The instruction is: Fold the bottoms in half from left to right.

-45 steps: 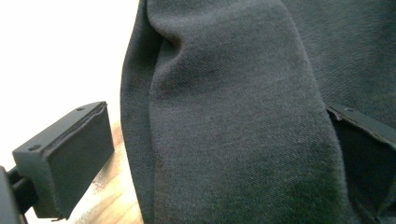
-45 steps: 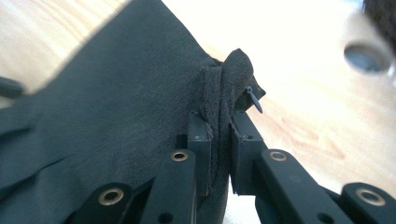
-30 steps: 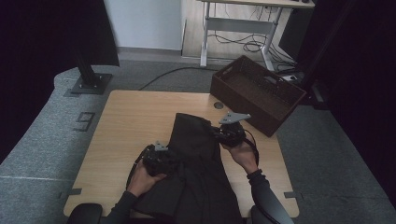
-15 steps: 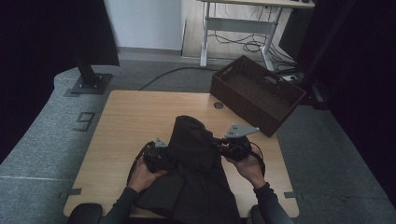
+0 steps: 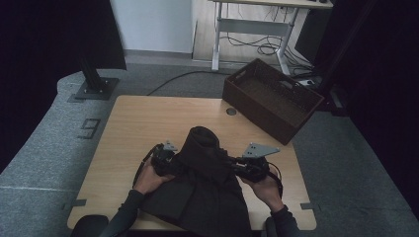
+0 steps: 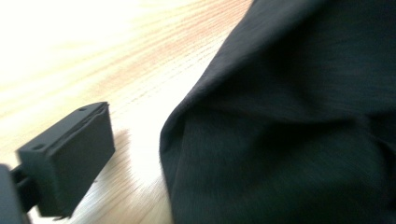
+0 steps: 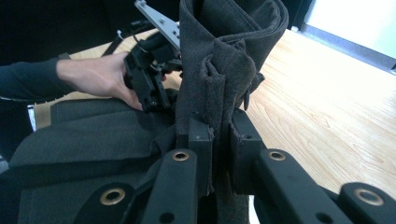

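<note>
Here, dark garment (image 5: 202,182) lies on table (image 5: 133,123), fold raised between my hands. Right hand-held gripper (image 7: 219,140) clenched on upright fold. Left hand-held gripper (image 5: 165,160) at garment's left edge: one jaw visible beside cloth, other cut off, so I cannot tell its state. Basket (image 5: 272,98) at far right corner.
</note>
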